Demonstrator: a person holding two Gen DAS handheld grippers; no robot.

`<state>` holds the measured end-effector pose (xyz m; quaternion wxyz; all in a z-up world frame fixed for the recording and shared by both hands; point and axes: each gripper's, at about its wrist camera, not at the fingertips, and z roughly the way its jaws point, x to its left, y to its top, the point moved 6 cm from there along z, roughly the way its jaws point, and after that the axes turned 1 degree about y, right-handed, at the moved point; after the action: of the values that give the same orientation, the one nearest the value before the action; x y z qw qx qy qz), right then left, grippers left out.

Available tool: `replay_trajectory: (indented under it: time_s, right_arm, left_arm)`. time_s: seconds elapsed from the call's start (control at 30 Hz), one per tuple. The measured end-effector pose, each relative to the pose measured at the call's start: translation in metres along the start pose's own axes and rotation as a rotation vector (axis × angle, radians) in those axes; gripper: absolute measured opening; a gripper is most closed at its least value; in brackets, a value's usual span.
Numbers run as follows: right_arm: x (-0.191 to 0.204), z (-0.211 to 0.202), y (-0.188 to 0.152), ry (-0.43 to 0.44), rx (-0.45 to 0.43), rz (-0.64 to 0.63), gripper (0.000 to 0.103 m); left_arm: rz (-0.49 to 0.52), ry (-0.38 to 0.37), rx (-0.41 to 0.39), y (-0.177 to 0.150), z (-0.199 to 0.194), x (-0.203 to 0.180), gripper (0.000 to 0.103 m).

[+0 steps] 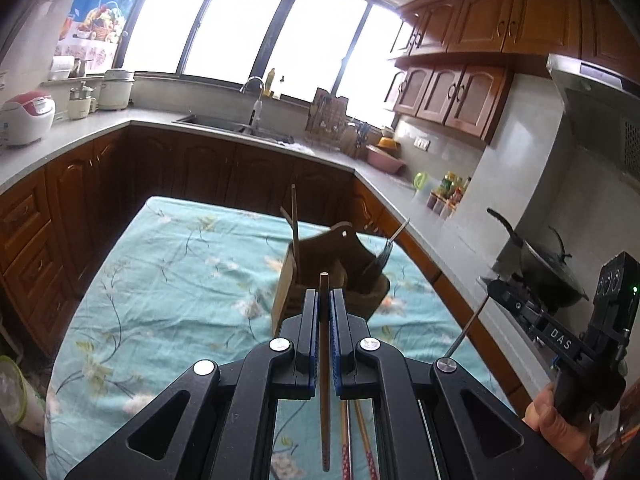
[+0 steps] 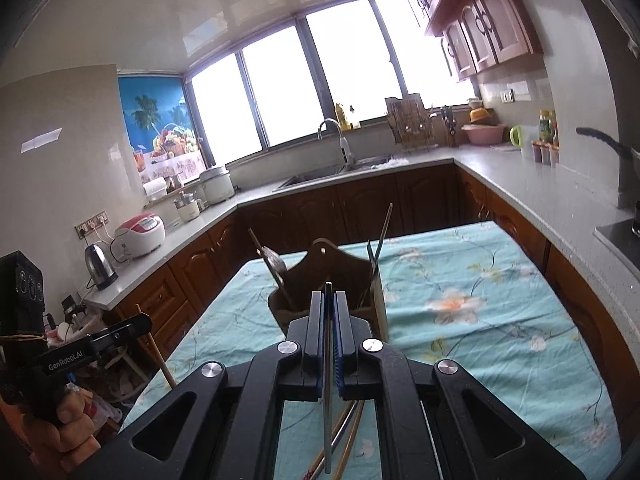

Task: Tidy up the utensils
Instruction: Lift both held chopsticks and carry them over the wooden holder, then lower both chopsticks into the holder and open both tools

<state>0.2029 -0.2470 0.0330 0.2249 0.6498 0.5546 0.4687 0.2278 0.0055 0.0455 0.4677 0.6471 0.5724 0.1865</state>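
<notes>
Above the cloth-covered surface (image 1: 168, 280): left hand-held gripper (image 1: 324, 300) clamped on wooden chopstick (image 1: 324, 360); right hand-held gripper (image 2: 329, 300) clamped on metal chopstick (image 2: 328, 380); wooden holder (image 1: 332, 272) just ahead.

The wooden utensil holder (image 1: 320, 276) is partly hidden: in the left wrist view the left gripper (image 1: 324, 300) covers its near wall, and in the right wrist view the right gripper (image 2: 329, 302) does the same, so its base and the feet of the utensils in it cannot be seen. The brown chopstick (image 1: 324, 360) clamped by the left gripper is masked in part by the blue pads. Loose chopsticks (image 1: 360, 440) on the near cloth are cut off by the bottom edge. The person's hand (image 1: 560, 424) runs out of frame. Items on the far counter (image 1: 448, 192) are too small to identify.
</notes>
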Motion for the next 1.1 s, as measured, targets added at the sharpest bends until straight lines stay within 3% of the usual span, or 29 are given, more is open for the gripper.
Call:
replay_trajectory:
  time_s: [0.73,1.1]
  right_arm:
    - [-0.006,0.027,0.084,-0.03,-0.209,-0.02,0.004]
    - [-0.019,0.056,0.113,-0.065,-0.287,-0.027,0.004]
  left_arm:
    - [-0.043,0.02,-0.272,0.069,0.062,0.001,0.004]
    - [-0.053,0.071,-0.335,0.059,0.127,0.005,0.004]
